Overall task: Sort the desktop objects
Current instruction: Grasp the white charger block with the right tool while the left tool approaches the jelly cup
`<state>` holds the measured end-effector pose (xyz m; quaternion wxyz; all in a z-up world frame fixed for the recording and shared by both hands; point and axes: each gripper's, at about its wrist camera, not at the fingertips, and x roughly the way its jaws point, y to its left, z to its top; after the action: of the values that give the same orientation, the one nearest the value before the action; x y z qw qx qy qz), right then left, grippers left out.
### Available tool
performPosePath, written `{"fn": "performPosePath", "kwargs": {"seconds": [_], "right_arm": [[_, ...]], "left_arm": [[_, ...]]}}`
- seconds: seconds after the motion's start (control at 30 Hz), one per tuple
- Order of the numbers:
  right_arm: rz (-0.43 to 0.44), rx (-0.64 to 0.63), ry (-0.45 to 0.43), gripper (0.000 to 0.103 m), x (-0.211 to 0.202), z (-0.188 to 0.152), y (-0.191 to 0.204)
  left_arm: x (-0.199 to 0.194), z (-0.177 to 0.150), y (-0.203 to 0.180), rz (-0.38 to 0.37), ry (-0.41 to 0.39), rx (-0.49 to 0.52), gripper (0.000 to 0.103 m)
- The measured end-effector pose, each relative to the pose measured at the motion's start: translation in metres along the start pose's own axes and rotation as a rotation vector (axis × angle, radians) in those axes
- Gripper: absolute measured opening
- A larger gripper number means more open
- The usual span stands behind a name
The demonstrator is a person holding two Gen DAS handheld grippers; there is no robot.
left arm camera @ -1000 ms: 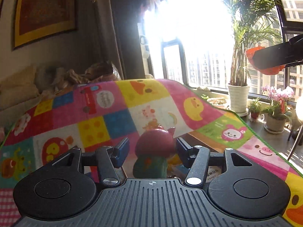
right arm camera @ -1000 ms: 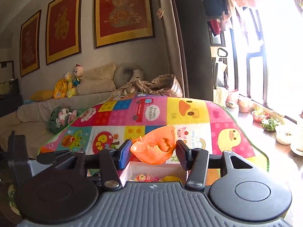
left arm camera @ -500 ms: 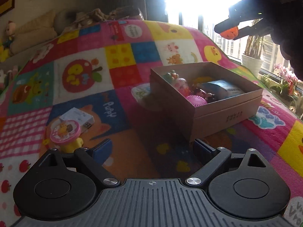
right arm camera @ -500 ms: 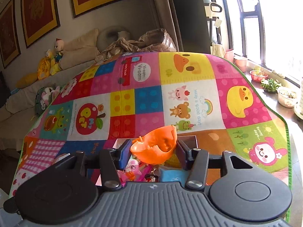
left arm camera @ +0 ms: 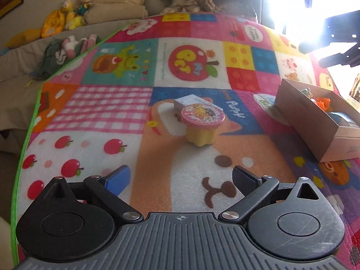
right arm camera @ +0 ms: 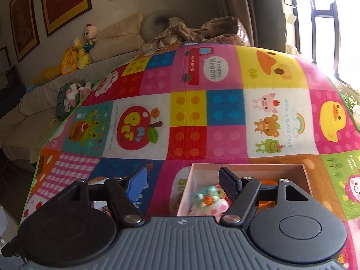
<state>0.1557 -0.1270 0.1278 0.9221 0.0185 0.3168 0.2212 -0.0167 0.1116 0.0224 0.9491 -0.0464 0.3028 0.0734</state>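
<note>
On the colourful play mat [left arm camera: 117,110], left wrist view: left gripper [left arm camera: 180,177] hovers low, fingers [left arm camera: 118,177] spread wide and empty. Ahead, mid-mat, a yellow cup with pink glitter lid [left arm camera: 202,123] stands upright; a small white box [left arm camera: 191,101] lies just behind it, touching or nearly so. Cardboard box [left arm camera: 315,121] sits at right, open-topped, an orange toy [left arm camera: 322,102] and a blue item inside. Right gripper shows dark against window glare, far right.

Right wrist view: right gripper [right arm camera: 182,182] above the near-left corner of the cardboard box [right arm camera: 247,168], fingers [right arm camera: 228,183] released, nothing between them. Pink-and-teal toy [right arm camera: 209,200] lies in the box below; orange toy [right arm camera: 266,183] partly hidden behind the right finger. Sofa with plush toys [right arm camera: 78,51] far left.
</note>
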Motion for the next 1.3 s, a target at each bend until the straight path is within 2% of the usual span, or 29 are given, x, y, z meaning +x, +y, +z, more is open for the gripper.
{"fn": "performPosePath", "kwargs": {"seconds": [0.1, 0.23, 0.33, 0.4, 0.43, 0.5, 0.57, 0.63, 0.77, 0.87, 1.0, 1.13, 1.3], "right_arm": [[0.088, -0.064, 0.079, 0.078, 0.028, -0.006, 0.047], [0.166, -0.125, 0.184, 0.078, 0.08, -0.011, 0.105], [0.166, -0.163, 0.227, 0.078, 0.124, -0.009, 0.136], [0.123, -0.19, 0.248, 0.077, 0.156, -0.007, 0.149], [0.114, -0.192, 0.286, 0.076, 0.173, -0.007, 0.152], [0.122, -0.167, 0.364, 0.066, 0.198, -0.01, 0.153], [0.127, -0.14, 0.413, 0.064, 0.21, -0.014, 0.15], [0.115, -0.182, 0.39, 0.048, 0.202, -0.018, 0.15], [0.115, -0.247, 0.383, 0.048, 0.17, -0.029, 0.14], [0.138, -0.234, 0.424, 0.048, 0.134, -0.045, 0.12], [0.152, -0.22, 0.42, 0.048, 0.076, -0.071, 0.094], [0.207, -0.219, 0.362, 0.048, 0.009, -0.098, 0.071], [0.203, -0.237, 0.29, 0.048, -0.043, -0.128, 0.038]], "left_arm": [[-0.003, -0.003, 0.005, -0.034, -0.013, -0.032, 0.101], [-0.004, -0.005, -0.001, -0.065, -0.02, -0.004, 0.101], [-0.003, -0.006, -0.003, -0.083, -0.022, 0.004, 0.101], [-0.001, -0.006, 0.002, -0.089, -0.011, -0.026, 0.101], [0.001, -0.006, 0.005, -0.092, -0.002, -0.048, 0.101], [0.004, -0.005, 0.012, -0.101, 0.018, -0.093, 0.101], [0.006, -0.005, 0.016, -0.108, 0.03, -0.115, 0.101], [0.004, -0.006, 0.015, -0.11, 0.027, -0.11, 0.101], [0.002, -0.007, 0.01, -0.101, 0.016, -0.086, 0.101], [0.001, -0.006, 0.008, -0.092, 0.016, -0.077, 0.101], [0.0, -0.006, 0.003, -0.073, 0.01, -0.049, 0.101], [0.002, -0.004, -0.003, -0.042, 0.019, -0.014, 0.101], [0.007, -0.002, -0.017, 0.001, 0.045, 0.055, 0.101]]}}
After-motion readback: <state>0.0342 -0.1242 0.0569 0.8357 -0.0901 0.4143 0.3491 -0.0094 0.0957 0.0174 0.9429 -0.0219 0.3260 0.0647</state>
